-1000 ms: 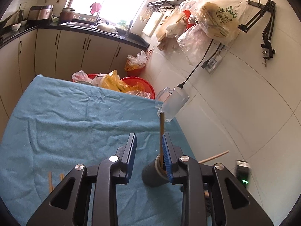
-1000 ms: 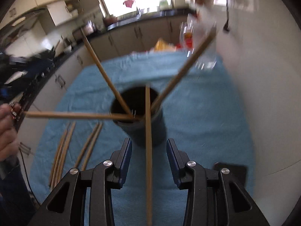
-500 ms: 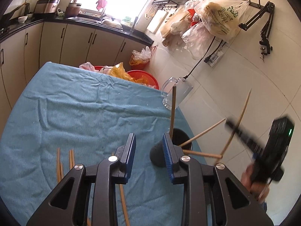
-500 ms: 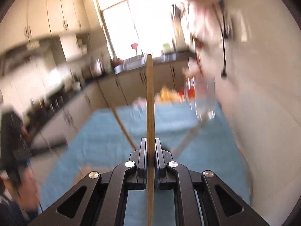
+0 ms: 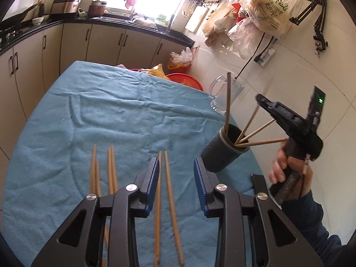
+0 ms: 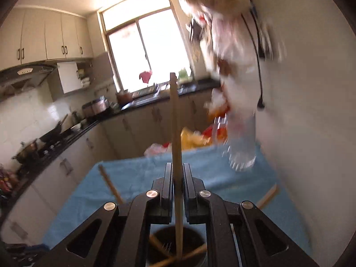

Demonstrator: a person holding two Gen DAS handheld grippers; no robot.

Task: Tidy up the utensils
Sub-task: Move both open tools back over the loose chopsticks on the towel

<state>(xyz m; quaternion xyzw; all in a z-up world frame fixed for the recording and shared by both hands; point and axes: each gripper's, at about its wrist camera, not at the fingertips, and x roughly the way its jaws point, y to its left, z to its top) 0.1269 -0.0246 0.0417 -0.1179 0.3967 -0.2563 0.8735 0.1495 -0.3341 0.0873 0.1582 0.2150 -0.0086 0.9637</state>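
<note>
A dark cylindrical holder (image 5: 224,150) stands on the blue cloth near the wall with several wooden chopsticks (image 5: 227,102) fanned out of it. Several more chopsticks (image 5: 170,200) lie flat on the cloth in front of my left gripper (image 5: 176,173), which is open and empty just above them. My right gripper (image 6: 177,179) is shut on one upright chopstick (image 6: 175,133) whose lower end reaches into the holder (image 6: 178,249). The right gripper also shows in the left wrist view (image 5: 287,120), above and right of the holder.
A clear glass mug (image 5: 222,95) stands behind the holder by the white tiled wall. Red basins with bags (image 5: 178,77) sit past the table's far edge. Cabinets and a counter (image 5: 89,33) run along the back. Plastic bags (image 5: 262,13) hang on the wall.
My left gripper has drawn back from the holder to over the loose chopsticks. My right gripper closed on one chopstick and now holds it upright above the holder.
</note>
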